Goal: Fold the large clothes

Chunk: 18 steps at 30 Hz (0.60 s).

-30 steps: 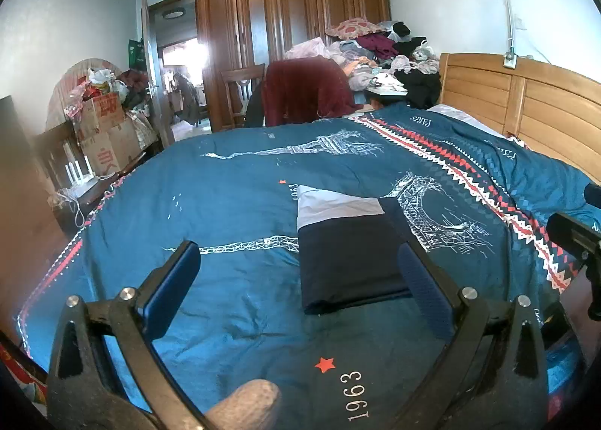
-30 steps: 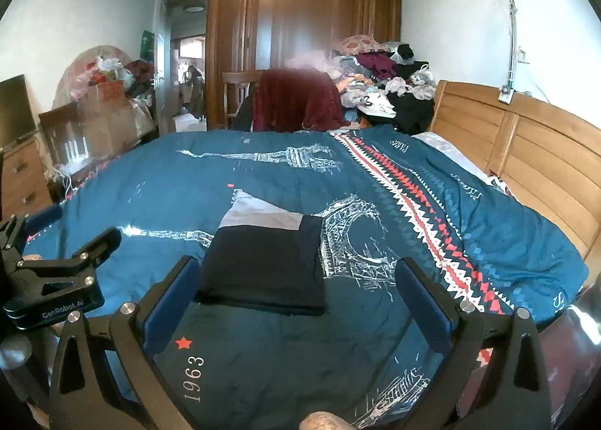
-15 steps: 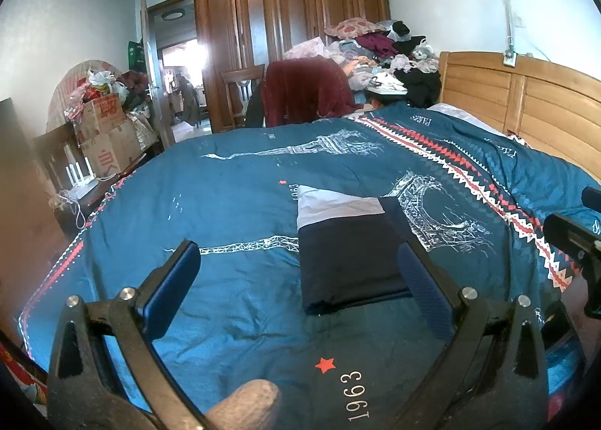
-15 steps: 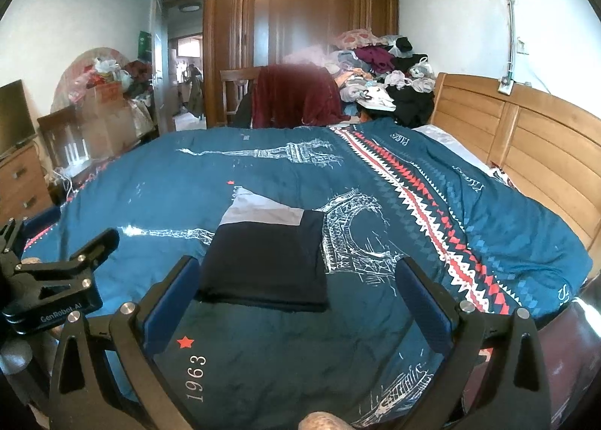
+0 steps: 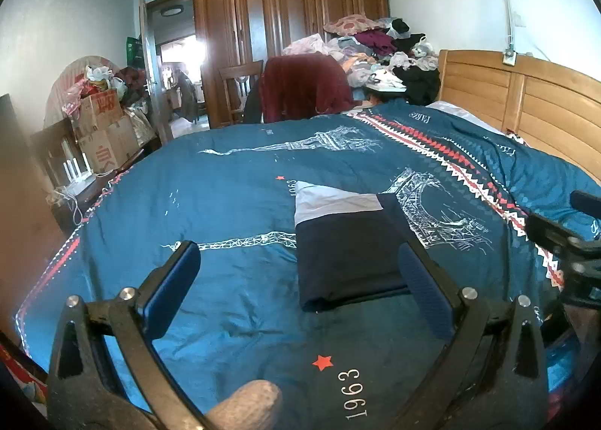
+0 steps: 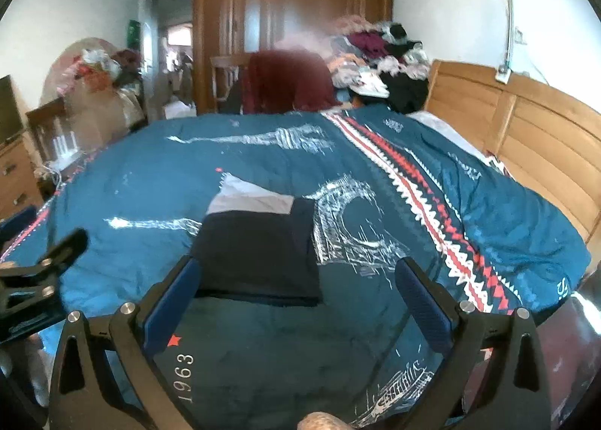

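Note:
A folded garment [image 5: 345, 242], dark navy with a pale grey band at its far end, lies flat on the blue printed bedspread [image 5: 240, 182]. In the right wrist view the same folded garment [image 6: 259, 249] sits just beyond the fingers. My left gripper [image 5: 298, 279] is open, hovering over the near bed edge with nothing between its blue pads. My right gripper [image 6: 295, 291] is open too, empty, a little short of the garment's near edge. Each gripper shows at the side of the other's view: the right gripper [image 5: 563, 242] and the left gripper [image 6: 41, 272].
A wooden headboard [image 5: 526, 103] runs along the right. Behind the bed stand a wardrobe [image 5: 289, 16], a chair draped in a dark red garment [image 5: 304, 88] and a heap of clothes [image 5: 379, 46]. Cardboard boxes [image 5: 101, 129] and clutter fill the left side by the doorway.
The right wrist view has shifted and blurred, its gripper moving slightly closer to the folded garment. The left gripper and the garment have stayed put.

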Motion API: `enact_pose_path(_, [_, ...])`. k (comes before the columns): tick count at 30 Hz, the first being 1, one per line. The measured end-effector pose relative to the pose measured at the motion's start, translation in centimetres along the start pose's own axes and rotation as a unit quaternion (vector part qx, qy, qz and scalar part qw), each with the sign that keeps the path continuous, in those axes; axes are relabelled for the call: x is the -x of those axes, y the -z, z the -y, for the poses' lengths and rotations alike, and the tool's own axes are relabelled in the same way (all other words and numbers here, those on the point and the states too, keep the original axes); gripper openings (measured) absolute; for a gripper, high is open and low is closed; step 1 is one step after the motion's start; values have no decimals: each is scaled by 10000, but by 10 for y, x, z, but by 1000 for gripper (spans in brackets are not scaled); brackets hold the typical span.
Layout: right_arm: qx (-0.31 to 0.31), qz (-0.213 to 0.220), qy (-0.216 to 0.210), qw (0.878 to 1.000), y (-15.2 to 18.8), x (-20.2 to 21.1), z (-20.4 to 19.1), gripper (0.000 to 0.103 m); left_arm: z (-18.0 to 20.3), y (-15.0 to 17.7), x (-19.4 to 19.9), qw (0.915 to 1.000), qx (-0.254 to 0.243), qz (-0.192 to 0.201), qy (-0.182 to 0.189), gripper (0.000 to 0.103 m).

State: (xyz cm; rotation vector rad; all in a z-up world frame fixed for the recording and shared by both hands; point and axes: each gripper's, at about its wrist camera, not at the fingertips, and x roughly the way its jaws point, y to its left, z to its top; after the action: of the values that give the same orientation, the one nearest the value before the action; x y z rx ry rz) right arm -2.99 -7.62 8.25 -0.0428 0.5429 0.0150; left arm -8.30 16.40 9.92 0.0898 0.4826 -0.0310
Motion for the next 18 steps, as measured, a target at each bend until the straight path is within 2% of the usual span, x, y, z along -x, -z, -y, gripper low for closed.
enact_pose_path(4, [-105,-133,30,9999,0,-10,5,103,2,1,0,10000,-22,-29,21,103])
enact_pose_path(18, [-119,-187,-124,9997,0,-13,8,103,2,2,-2,10000,4,-40,3,103])
